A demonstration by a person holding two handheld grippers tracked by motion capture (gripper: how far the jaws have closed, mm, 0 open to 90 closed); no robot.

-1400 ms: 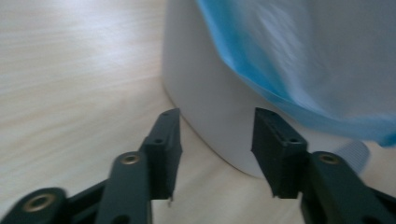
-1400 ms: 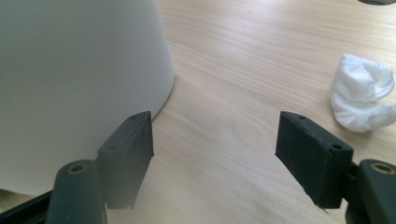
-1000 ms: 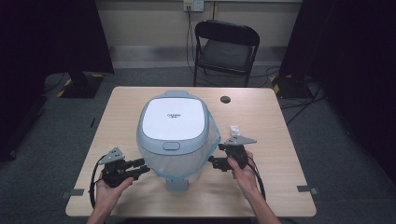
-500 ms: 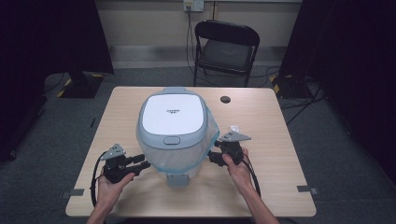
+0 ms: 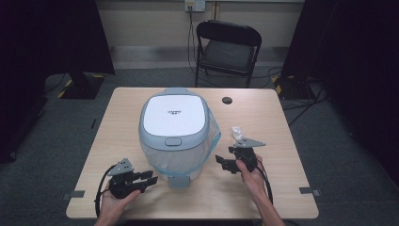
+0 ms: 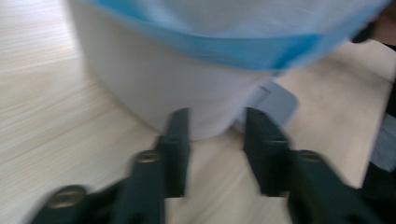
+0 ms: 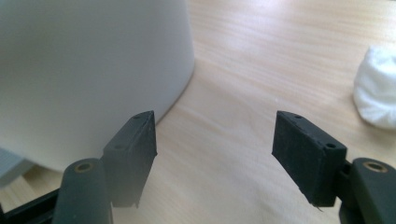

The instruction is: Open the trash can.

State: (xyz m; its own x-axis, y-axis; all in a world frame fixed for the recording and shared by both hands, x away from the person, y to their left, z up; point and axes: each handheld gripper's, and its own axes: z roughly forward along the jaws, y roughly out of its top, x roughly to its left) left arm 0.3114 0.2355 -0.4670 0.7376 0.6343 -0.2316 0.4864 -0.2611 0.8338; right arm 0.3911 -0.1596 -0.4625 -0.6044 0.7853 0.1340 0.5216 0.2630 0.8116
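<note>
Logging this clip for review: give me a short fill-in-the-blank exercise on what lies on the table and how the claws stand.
1. The bin has a bag with a ____ rim hanging below its lid.
2. Both the left claw and the right claw have their jaws ____.
3. The crumpled white wad lies beside the ____ claw.
4. Behind the table stands a black folding ____.

Missing words: blue; open; right; chair

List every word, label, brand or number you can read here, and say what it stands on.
Dark print in the middle of the white lid of the bin: too small and blurred to read.
Both gripper views: no text.
Nothing else carries readable text.
</note>
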